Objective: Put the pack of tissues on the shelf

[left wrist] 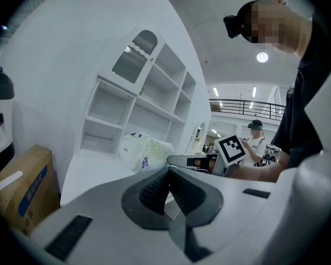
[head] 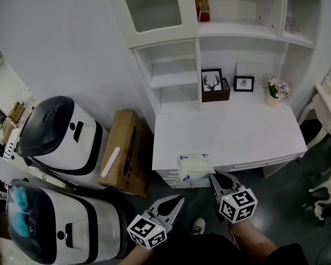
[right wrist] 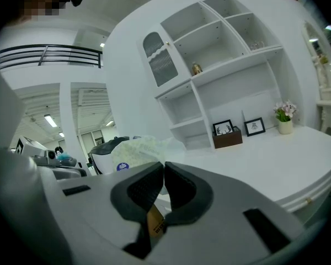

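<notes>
The pack of tissues (head: 194,165), white and soft in clear wrap, lies at the front edge of the white desk (head: 248,128). My right gripper (head: 214,176) meets the pack's right corner, and its jaws are shut on the wrap's edge. In the right gripper view the pack (right wrist: 137,148) sits just past the closed tips (right wrist: 164,167). My left gripper (head: 176,202) hangs below the desk edge, shut and holding nothing. The left gripper view shows the pack (left wrist: 145,149) beyond its tips (left wrist: 168,173). The white shelf unit (head: 176,76) rises at the back of the desk.
A deer picture in a brown box (head: 213,85), a small frame (head: 244,83) and a flower pot (head: 276,90) stand at the desk's back. A red bottle (head: 202,7) is on an upper shelf. A cardboard box (head: 124,150) and two white machines (head: 60,134) stand left.
</notes>
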Demonstrator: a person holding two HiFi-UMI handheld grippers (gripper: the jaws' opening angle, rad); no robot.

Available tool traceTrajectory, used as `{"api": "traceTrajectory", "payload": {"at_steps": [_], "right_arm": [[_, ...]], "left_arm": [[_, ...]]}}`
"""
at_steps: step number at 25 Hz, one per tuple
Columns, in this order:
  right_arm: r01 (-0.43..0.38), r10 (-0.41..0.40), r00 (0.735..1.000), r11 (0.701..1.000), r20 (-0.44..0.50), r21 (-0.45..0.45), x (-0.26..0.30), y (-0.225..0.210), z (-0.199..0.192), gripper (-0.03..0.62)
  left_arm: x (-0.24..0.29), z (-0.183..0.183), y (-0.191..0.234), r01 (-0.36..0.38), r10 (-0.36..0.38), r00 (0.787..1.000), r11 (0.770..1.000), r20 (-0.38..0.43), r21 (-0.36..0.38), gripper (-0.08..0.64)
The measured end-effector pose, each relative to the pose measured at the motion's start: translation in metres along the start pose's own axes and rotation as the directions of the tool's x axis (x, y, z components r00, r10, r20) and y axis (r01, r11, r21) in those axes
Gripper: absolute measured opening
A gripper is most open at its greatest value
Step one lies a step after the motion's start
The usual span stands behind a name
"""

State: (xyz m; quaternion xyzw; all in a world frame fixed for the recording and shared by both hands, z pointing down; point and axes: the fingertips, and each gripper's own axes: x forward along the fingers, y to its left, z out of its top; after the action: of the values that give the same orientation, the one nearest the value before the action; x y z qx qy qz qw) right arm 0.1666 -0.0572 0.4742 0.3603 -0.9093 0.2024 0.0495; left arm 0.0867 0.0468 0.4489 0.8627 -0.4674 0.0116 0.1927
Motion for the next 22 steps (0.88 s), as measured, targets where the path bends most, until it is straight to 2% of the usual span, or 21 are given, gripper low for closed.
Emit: {"api": "traceTrajectory", "payload": {"at_steps": [14,22], "right_arm": [[0.004,-0.004,1.0,1.0,0.004,0.015,0.006,-0.006,0.002,0.009],[0.044,-0.044,0.999,0.999,0.026,0.013,0.004,-0.008,0.01,0.009]], "left_arm": [[0.0,-0.005,0.002,-0.009,0.009,1.0,1.0,-0.005,-0.015,0.003],[0.008,0.005,0.007,0.038,-0.038,0.999,0.999,0.002,0.0,0.003]]}}
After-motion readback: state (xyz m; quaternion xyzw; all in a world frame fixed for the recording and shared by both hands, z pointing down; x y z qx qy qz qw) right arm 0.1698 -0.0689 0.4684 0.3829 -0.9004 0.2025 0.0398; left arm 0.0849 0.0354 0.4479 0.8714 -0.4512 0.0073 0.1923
